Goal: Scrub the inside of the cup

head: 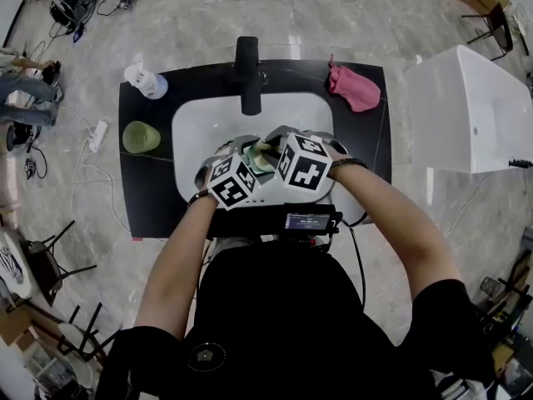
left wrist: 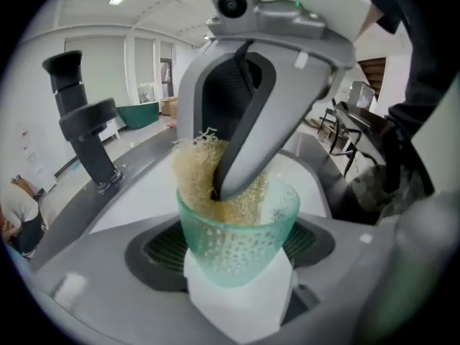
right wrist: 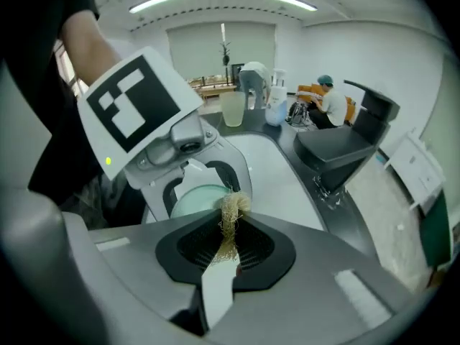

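Over the white basin, my left gripper is shut on a translucent green cup, holding it by its lower part with the mouth tilted toward the other gripper. My right gripper is shut on a tan fibrous scrubber. Its grey jaws reach down into the cup, and the scrubber is pressed against the inner wall, part of it sticking out over the rim. In the head view both marker cubes meet above the cup, which they mostly hide.
A black faucet stands at the back of the black counter. A pink cloth lies at the counter's back right. A second green cup and a white bottle stand at its left. A white tub is on the right.
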The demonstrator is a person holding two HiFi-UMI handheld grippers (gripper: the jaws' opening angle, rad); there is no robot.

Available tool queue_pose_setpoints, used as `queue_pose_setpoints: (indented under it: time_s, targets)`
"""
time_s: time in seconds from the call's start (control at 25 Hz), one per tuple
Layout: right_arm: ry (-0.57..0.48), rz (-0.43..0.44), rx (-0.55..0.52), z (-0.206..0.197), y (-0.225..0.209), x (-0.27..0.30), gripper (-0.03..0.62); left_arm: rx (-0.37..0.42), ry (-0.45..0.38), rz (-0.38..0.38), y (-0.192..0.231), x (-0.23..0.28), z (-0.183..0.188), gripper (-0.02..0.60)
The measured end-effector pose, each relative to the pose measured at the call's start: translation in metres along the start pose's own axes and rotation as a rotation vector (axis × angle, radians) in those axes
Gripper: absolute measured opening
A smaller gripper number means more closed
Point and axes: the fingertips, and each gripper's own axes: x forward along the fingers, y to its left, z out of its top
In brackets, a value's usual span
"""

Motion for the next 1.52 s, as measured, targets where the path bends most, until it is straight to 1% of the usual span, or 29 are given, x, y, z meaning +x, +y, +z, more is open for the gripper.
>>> queue_pose_setpoints:
  time_s: [0.08,0.12,0.16,0.24,0.36,0.48,0.52,0.6,0.84,0.96,1.16,1.36,1.52]
  targets:
    - [0.038,-0.022,-0.125,-0.007,0.0,0.002,0.044,-0.015,-0.01,-0.03,-0.003,0.0,-0.001,0.379]
    - [0.052,-0.027,-0.171,-0.01,0.0,0.004,0.044,-0.022,-0.018,-0.038,-0.002,0.0,-0.001,0.379]
    - [0.062,-0.027,-0.197,-0.013,0.001,0.005,0.044,-0.025,-0.027,-0.04,-0.001,-0.001,0.0,0.377]
    - [0.075,-0.014,-0.197,-0.015,0.002,0.007,0.043,-0.021,-0.039,-0.031,0.003,-0.001,0.002,0.379]
    - [0.076,0.025,-0.112,-0.016,0.005,0.01,0.043,0.004,-0.045,-0.005,0.011,0.0,0.001,0.377]
    - [0.035,0.083,0.047,-0.009,0.007,0.015,0.043,0.022,-0.05,0.026,0.019,0.003,-0.007,0.379]
    - [0.019,0.093,0.091,-0.007,0.007,0.015,0.043,0.021,-0.054,0.036,0.021,0.005,-0.008,0.379]
    - [-0.009,0.092,0.145,-0.004,0.005,0.014,0.043,0.014,-0.061,0.05,0.026,0.01,-0.012,0.379]
    - [-0.073,0.019,0.224,-0.004,-0.014,0.001,0.043,-0.043,-0.096,0.076,0.038,0.029,-0.023,0.379]
    - [-0.093,-0.004,0.269,-0.01,-0.022,-0.007,0.043,-0.069,-0.102,0.069,0.041,0.039,-0.026,0.379]
    - [-0.119,-0.046,0.315,-0.017,-0.035,-0.016,0.043,-0.085,-0.11,0.051,0.041,0.054,-0.029,0.379]
    - [-0.158,-0.129,0.388,-0.021,-0.055,-0.03,0.043,-0.126,-0.154,0.058,0.049,0.069,-0.028,0.379]
    - [-0.158,-0.173,0.437,-0.033,-0.065,-0.04,0.043,-0.158,-0.193,0.078,0.057,0.08,-0.027,0.379]
